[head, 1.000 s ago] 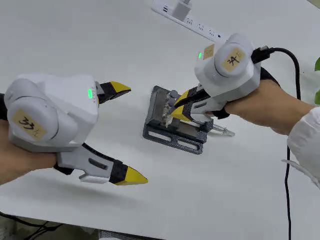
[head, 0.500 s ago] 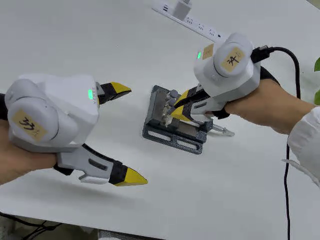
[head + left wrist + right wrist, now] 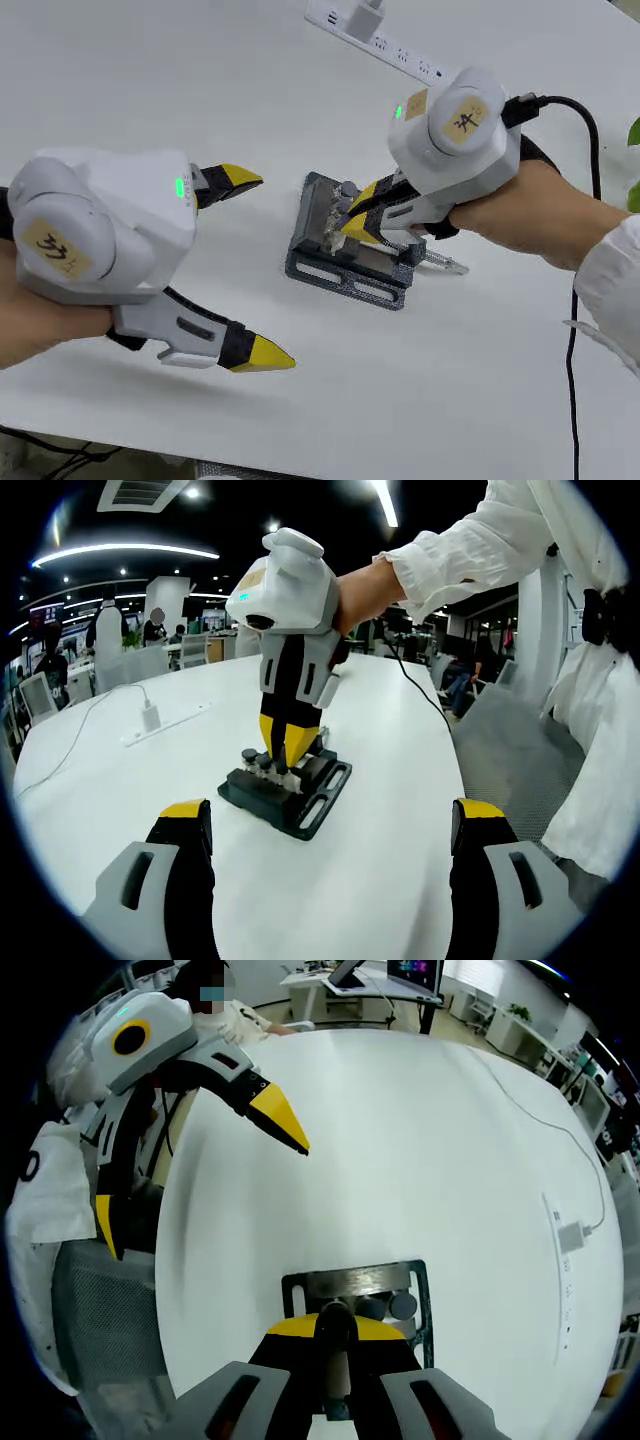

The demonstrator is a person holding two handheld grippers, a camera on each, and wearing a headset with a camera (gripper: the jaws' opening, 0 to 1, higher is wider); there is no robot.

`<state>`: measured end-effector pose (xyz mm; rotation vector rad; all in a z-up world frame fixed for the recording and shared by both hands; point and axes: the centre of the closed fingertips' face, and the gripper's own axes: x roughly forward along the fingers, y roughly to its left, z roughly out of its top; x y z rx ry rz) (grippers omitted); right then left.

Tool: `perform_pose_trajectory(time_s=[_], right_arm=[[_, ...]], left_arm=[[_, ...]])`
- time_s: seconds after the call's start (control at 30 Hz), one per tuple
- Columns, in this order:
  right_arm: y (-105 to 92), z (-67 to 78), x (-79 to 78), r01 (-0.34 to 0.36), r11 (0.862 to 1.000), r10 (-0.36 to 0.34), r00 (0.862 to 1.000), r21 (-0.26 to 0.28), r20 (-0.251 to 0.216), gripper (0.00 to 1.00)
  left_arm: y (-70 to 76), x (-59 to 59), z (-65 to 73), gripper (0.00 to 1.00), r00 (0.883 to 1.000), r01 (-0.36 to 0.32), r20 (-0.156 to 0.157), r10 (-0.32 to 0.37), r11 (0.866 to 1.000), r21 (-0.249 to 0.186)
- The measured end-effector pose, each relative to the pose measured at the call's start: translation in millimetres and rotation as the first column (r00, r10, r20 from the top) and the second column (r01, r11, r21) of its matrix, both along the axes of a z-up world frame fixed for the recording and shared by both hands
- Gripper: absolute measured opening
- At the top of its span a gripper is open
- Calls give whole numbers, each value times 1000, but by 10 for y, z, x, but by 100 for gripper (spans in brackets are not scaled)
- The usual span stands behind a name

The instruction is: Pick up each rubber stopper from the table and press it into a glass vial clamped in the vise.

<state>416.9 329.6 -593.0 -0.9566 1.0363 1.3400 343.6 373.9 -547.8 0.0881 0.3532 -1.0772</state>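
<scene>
The white table (image 3: 200,80) lies open all round the vise (image 3: 345,272), with its edge near the left gripper (image 3: 262,265), whose jaws are spread wide and empty. The right gripper (image 3: 352,212) stands over the vise, jaws pinching a dark rubber stopper (image 3: 333,1318) at a vial's mouth. It should press straight down, clear of the stoppered vials (image 3: 390,1307) just beside.

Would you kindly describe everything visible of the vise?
The vise is dark grey metal with a flat slotted base, lying flat on the white table. Its screw sticks out sideways. It clamps a row of stoppered vials. The right gripper, jaws shut on a stopper, reaches down onto it.
</scene>
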Motion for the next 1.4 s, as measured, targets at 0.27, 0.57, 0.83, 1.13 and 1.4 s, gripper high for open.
perform_pose_trajectory(time_s=[0.27, 0.57, 0.83, 1.13, 1.4], right_arm=[[7, -10, -16, -37, 999, 37, 999, -31, 11, 5], [14, -33, -6, -83, 993, 86, 996, -86, 30, 5], [30, -50, -23, -112, 985, 121, 990, -135, 67, 4], [5, -22, -26, -131, 985, 139, 988, -111, 65, 7], [8, -25, -43, -99, 992, 103, 993, -75, 57, 9]], left_arm=[[15, -1, -9, 99, 1000, -1, -2, 1, 1000, 0], [8, 19, -16, 99, 1000, -3, -5, 3, 1000, -3], [-29, 46, 3, 99, 1000, 1, 1, -1, 1000, -10], [-48, 41, 41, 99, 1000, 7, 3, -7, 1000, -8], [-24, 24, 36, 98, 1000, 2, -1, -2, 1000, -6]])
